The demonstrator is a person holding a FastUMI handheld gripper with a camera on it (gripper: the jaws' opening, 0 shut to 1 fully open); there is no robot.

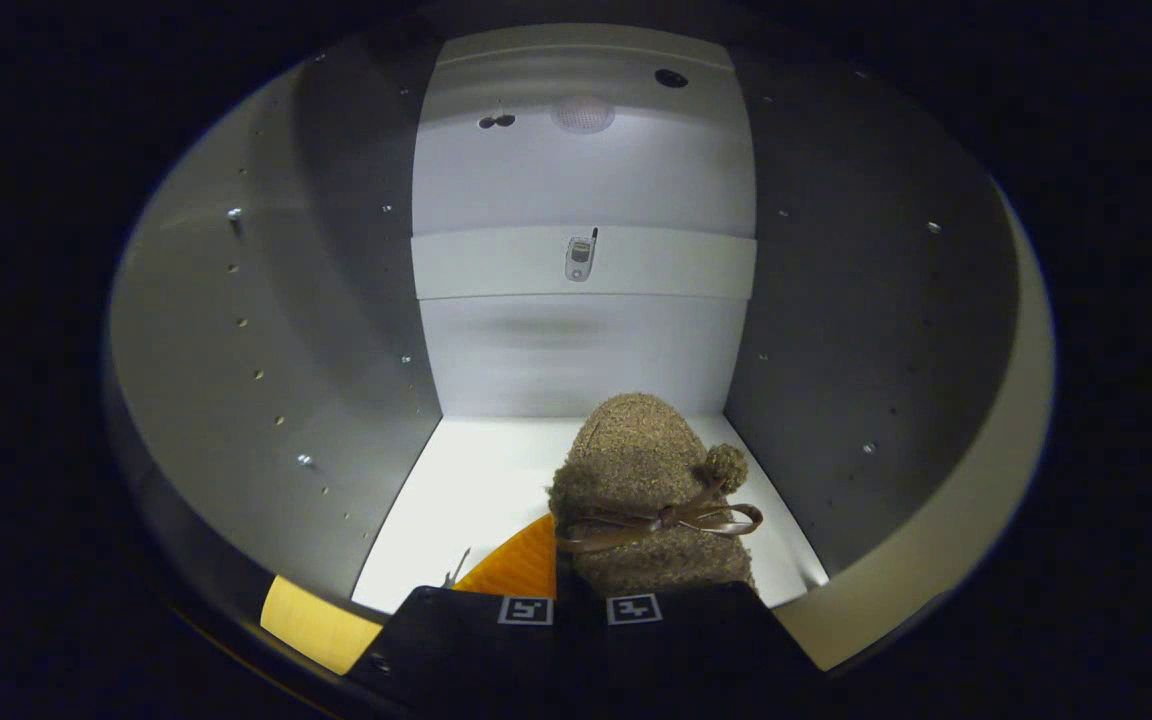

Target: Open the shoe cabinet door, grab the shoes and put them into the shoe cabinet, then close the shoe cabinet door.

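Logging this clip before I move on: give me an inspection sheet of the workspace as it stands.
Surface: white cabinet floor, lit, bare beside the shoe.
Job's things: fuzzy brown shoe with ribbon bow, toe pointing inward, inside the open shoe cabinet.
Clutter: nothing seen.
Grippers: gripper reaching into the cabinet; orange finger against the shoe's left side, other finger hidden, so the grip cannot be confirmed.
Cables: nothing seen.
Surroundings: grey side walls with peg holes, white back panel, yellowish patch at the front edge.

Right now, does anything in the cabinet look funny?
Nothing looks odd. The fuzzy brown shoe with a bow sits upright inside the white cabinet, just ahead of the claw, whose fingers look close together at its heel.
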